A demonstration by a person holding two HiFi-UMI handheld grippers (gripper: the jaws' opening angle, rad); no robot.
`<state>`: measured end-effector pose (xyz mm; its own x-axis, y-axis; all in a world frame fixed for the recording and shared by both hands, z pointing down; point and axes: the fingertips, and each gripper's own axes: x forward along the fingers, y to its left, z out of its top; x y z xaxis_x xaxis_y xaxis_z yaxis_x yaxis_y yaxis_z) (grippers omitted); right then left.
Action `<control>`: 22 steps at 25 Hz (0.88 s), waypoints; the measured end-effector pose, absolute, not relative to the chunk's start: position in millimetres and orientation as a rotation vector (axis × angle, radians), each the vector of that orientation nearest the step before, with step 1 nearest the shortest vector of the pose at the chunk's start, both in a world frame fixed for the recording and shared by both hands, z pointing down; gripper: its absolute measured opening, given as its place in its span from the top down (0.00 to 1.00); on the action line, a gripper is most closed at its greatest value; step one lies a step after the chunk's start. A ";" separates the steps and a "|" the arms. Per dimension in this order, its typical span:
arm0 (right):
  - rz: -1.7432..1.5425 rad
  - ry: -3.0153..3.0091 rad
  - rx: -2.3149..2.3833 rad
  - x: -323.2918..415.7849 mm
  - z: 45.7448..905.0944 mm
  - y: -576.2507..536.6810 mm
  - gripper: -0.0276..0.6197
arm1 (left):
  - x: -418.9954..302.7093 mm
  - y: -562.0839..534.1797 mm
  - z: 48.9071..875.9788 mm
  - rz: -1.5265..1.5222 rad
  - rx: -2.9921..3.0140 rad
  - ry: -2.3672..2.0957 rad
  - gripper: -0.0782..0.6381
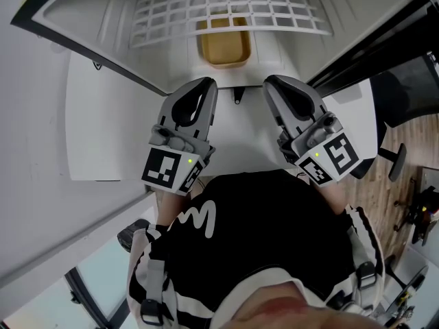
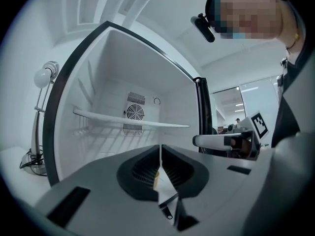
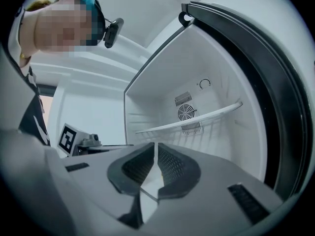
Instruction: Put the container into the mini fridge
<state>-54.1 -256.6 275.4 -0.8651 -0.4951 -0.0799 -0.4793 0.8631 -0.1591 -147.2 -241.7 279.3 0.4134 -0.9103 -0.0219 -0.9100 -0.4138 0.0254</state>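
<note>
Two closed, empty tools, left tool (image 1: 204,85), right tool (image 1: 272,83), yellow container (image 1: 224,46) beyond their tips, inside mini fridge (image 1: 86,12).

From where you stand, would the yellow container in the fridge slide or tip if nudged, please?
Probably slides: the container looks low and wide, so tipping seems unlikely. It looks like plastic, so likely light.

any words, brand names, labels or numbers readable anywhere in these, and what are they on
None: no readable word, brand or number in any view.
On the left gripper and right gripper: only black-and-white square patterns, no letters.
On the shirt: a white squiggle, not legible as text.
</note>
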 end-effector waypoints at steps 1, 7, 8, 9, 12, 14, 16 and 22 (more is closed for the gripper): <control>-0.198 2.918 -0.766 -54.2 274.8 -255.9 0.91 | -146.3 -240.6 278.1 -0.055 2.642 -1.689 0.87; -0.180 2.927 -0.782 -54.7 273.4 -255.6 0.94 | -145.4 -238.1 273.9 -0.087 2.662 -1.661 0.88; -0.170 2.930 -0.787 -55.1 273.2 -255.2 0.94 | -145.7 -238.4 274.4 -0.080 2.659 -1.665 0.88; -0.164 2.931 -0.790 -55.4 272.9 -254.9 0.94 | -145.8 -238.8 275.2 -0.072 2.656 -1.668 0.88; -0.179 2.924 -0.792 -56.0 273.6 -255.6 0.94 | -146.6 -239.8 277.3 -0.057 2.648 -1.675 0.88; -0.188 2.925 -0.796 -55.8 274.6 -256.5 0.94 | -147.0 -240.3 278.4 -0.051 2.645 -1.681 0.88; -0.178 2.928 -0.813 -54.8 274.6 -257.7 0.94 | -147.4 -240.9 279.8 -0.042 2.643 -1.685 0.88; -0.155 2.950 -0.830 -57.1 280.1 -258.4 0.94 | -147.4 -241.3 280.8 -0.041 2.649 -1.680 0.88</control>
<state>-57.1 -258.4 280.1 -0.8511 -0.5233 -0.0429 -0.5159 0.8486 -0.1168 -147.4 -241.3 280.8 0.4260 -0.9045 -0.0195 -0.9044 -0.4263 0.0180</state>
